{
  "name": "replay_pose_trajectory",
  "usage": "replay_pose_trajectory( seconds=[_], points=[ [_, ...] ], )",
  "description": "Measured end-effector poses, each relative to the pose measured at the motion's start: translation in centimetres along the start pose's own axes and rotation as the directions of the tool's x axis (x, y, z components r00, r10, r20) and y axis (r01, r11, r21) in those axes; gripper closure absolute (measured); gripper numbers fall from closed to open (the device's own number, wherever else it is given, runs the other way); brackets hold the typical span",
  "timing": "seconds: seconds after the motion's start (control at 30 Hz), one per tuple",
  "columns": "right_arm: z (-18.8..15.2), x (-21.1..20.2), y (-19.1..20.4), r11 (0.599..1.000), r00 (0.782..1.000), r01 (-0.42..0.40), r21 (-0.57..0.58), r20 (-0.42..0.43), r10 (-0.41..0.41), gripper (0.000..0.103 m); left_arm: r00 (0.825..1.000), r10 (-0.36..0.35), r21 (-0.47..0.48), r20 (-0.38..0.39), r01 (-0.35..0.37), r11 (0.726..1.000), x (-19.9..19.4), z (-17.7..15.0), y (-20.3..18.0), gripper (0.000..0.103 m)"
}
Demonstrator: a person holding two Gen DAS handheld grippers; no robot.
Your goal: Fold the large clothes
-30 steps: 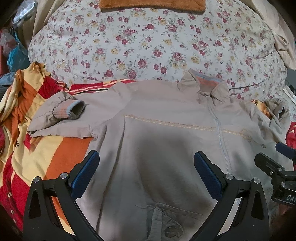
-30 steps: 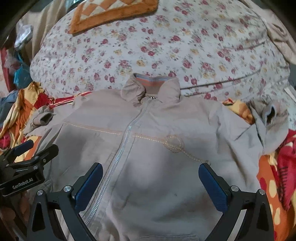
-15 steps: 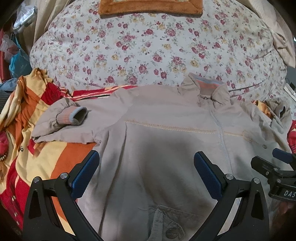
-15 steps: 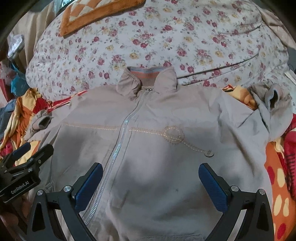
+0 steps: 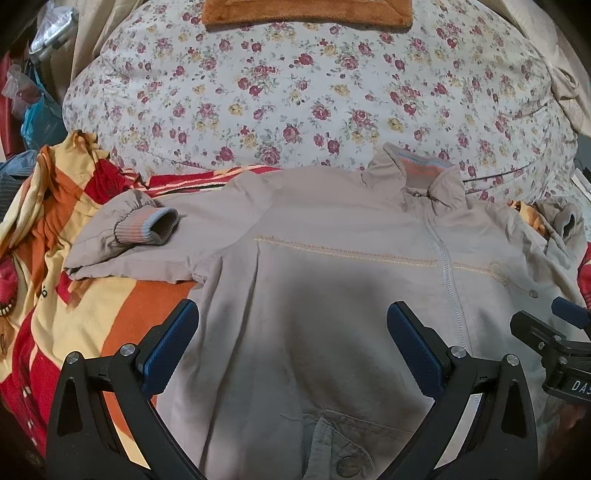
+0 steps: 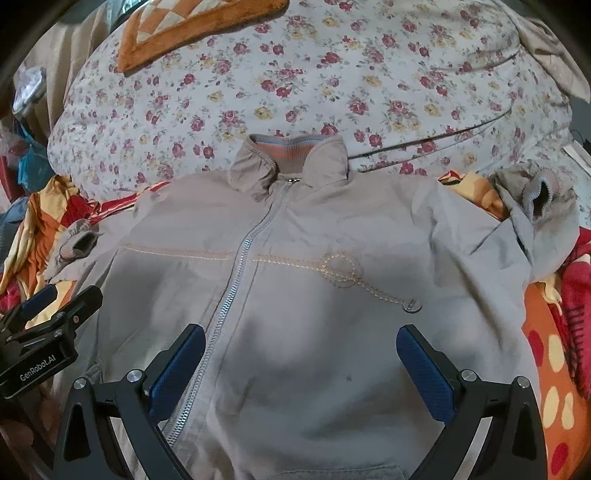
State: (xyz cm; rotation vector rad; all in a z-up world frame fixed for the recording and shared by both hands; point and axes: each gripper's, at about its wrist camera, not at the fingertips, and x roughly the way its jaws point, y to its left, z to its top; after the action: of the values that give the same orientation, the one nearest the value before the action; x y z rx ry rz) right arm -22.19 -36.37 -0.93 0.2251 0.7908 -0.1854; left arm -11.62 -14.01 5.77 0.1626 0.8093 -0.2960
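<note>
A beige zip-up jacket (image 5: 332, 266) lies front up on the bed, zipped, collar at the far end; it also shows in the right wrist view (image 6: 317, 280). Its left sleeve is folded back, with the ribbed cuff (image 5: 151, 229) lying on the sleeve. The right sleeve is bunched, cuff (image 6: 539, 195) up at the far right. My left gripper (image 5: 291, 328) is open and empty above the jacket's left lower front. My right gripper (image 6: 299, 350) is open and empty above the right lower front, beside the zipper (image 6: 236, 273).
A floral quilt (image 5: 295, 85) is heaped behind the collar, with an orange cushion (image 6: 192, 26) on it. A red, orange and yellow blanket (image 5: 55, 258) lies under the jacket on both sides. Bags and clutter (image 5: 33, 92) sit at the far left.
Both grippers have pulled back and risen slightly; the jacket sits a little lower and more fully in both views. The jacket itself has not moved. Both stay open.
</note>
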Motion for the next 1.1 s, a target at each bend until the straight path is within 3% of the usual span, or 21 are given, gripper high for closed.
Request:
replay_pose_trajectory(
  seconds=[0.53, 0.83, 1.1],
  points=[
    [-0.2, 0.2, 0.0, 1.0, 1.0, 0.004, -0.01, -0.006, -0.004, 0.001, 1.0, -0.013, -0.012, -0.009, 0.013, 1.0, 0.1, 0.1, 0.8, 0.001],
    [-0.2, 0.2, 0.0, 1.0, 1.0, -0.012, -0.008, -0.012, 0.011, 0.001, 0.999, -0.013, -0.089, -0.043, 0.009, 0.996, 0.6, 0.5, 2.7, 0.001],
    [-0.3, 0.3, -0.1, 1.0, 1.0, -0.013, -0.006, -0.017, 0.013, 0.001, 0.999, -0.003, -0.067, -0.036, 0.0, 0.998, 0.5, 0.5, 2.5, 0.001]
  ],
)
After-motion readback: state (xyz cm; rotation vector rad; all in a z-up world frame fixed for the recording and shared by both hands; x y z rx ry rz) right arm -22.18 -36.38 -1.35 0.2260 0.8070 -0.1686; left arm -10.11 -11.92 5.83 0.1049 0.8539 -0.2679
